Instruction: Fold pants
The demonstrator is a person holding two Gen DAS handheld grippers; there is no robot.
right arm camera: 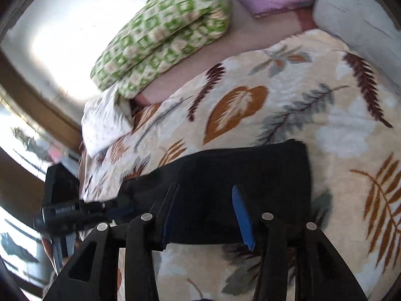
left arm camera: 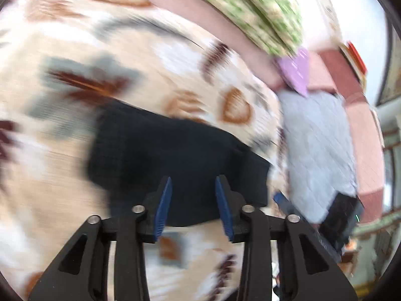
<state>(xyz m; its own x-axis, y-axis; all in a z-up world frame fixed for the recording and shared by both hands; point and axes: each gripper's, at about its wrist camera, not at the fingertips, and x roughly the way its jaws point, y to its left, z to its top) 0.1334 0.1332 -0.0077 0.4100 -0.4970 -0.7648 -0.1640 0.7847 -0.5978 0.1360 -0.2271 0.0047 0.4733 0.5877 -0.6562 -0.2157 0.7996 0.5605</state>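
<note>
A leaf-patterned bedspread (right arm camera: 288,95) carries folded black pants (right arm camera: 240,175), a green-checked pillow (right arm camera: 163,32) beyond it.

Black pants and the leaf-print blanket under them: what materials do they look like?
Black pants: soft matte fabric, possibly knit or cotton; no sheen, limp folded edges. The weave is too blurred to tell. Leaf-print blanket: plush fleece-like textile; fuzzy nap and soft-edged printed leaves, matte.

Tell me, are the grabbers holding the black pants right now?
No. The left gripper and right gripper both stand open above the folded pants, with nothing pinched between their blue pads. The pants just lie on the leafy blanket.
</note>
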